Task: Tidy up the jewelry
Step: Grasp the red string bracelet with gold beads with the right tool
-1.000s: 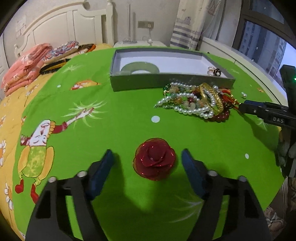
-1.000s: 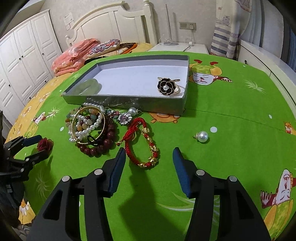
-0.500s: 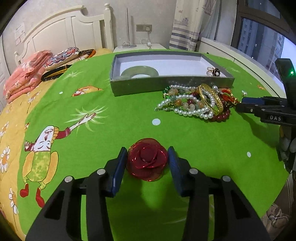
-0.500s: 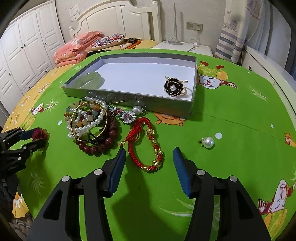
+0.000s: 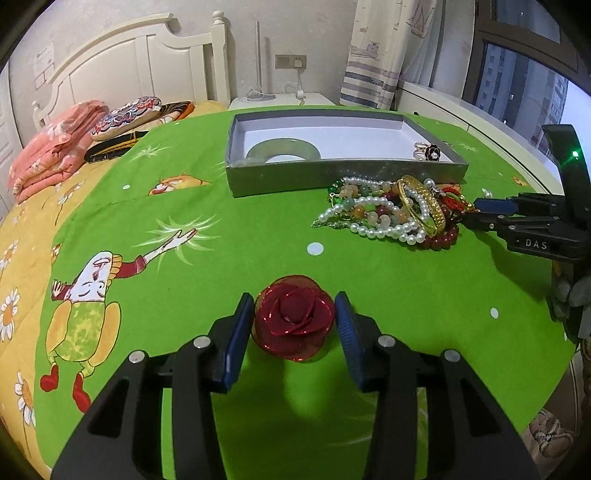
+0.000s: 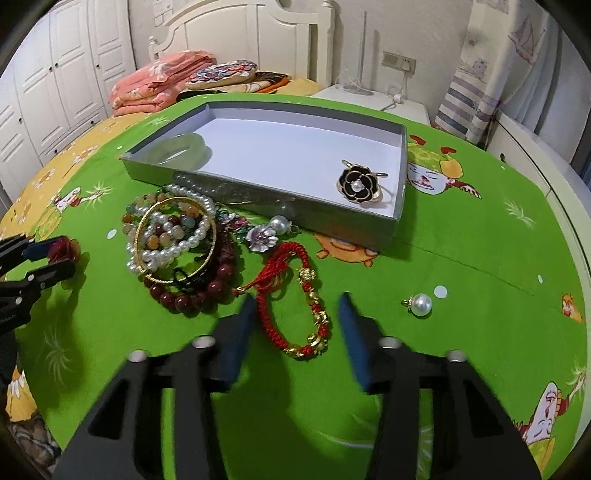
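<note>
Left wrist view shows the left gripper (image 5: pixel 293 321) pinching a red gauze rose (image 5: pixel 293 322), its thin glossy petals edged with glitter, both blue ribbed pads pressed against its sides above the green cartoon-print bedspread (image 5: pixel 221 258). Right wrist view shows the right gripper (image 6: pixel 297 321) spread wide, its fingers straddling a red braided cord bracelet (image 6: pixel 295 299) with gold charms. Just beside it lies a tangled heap (image 6: pixel 177 240) of pearl strands, a gold bangle and dark red beads, touching the near wall of a shallow grey cardboard tray (image 6: pixel 258 199). Inside the tray sit a smooth pale-green jade bangle (image 6: pixel 181 149) at the left end and a black enamel flower brooch (image 6: pixel 360 184) near the right corner. A loose pearl pendant (image 6: pixel 419 304) rests apart on open cloth. Folded pink bedding (image 6: pixel 162 79) lies by the white headboard (image 6: pixel 240 33).
</note>
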Motion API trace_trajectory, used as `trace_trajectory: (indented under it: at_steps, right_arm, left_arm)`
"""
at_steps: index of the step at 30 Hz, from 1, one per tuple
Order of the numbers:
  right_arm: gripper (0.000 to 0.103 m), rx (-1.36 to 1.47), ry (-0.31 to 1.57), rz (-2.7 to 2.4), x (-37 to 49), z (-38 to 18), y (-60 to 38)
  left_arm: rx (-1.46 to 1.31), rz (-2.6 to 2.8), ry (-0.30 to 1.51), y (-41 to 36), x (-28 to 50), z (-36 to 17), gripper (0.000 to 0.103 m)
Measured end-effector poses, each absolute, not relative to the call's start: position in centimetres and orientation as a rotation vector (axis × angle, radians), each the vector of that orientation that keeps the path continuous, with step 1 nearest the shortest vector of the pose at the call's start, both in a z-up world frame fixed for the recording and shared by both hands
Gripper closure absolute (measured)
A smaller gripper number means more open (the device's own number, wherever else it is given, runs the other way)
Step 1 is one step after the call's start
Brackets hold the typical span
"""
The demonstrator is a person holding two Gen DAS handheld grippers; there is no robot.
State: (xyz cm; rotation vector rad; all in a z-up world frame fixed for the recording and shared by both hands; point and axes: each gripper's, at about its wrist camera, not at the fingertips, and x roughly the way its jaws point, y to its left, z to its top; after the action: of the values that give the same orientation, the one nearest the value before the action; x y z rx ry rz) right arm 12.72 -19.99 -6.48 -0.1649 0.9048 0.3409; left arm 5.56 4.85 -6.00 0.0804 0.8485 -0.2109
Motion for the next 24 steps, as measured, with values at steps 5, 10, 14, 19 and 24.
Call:
trace_trajectory:
  at_steps: [5, 10, 14, 19, 24]
  right_arm:
    - [0.087, -0.141, 0.900, 0.336, 12.2, -6.5, -20.5]
    - [0.089, -0.092, 0.899, 0.335, 11.9, -6.4, -21.3]
    - [0.091, -0.070, 0.887, 0.330, 11.5, -6.1, -21.6]
    - [0.091, -0.049, 0.854, 0.330, 10.7, -4.7, -22.2]
    - [0.091, -0.040, 0.821, 0.329, 10.4, -3.3, -22.7]
  left_arm:
    - [0.076, -0.213, 0.847, 4.9, 5.2, -6.1, 0.059]
    - [0.073, -0.212, 0.844, 4.9, 4.9, -6.1, 0.059]
    - [0.069, -0.212, 0.834, 5.0, 4.7, -5.8, 0.059]
    - [0.080, -0.217, 0.815, 4.8, 4.6, -5.1, 0.059]
    - [0.097, -0.235, 0.795, 4.2, 5.0, -4.1, 0.059]
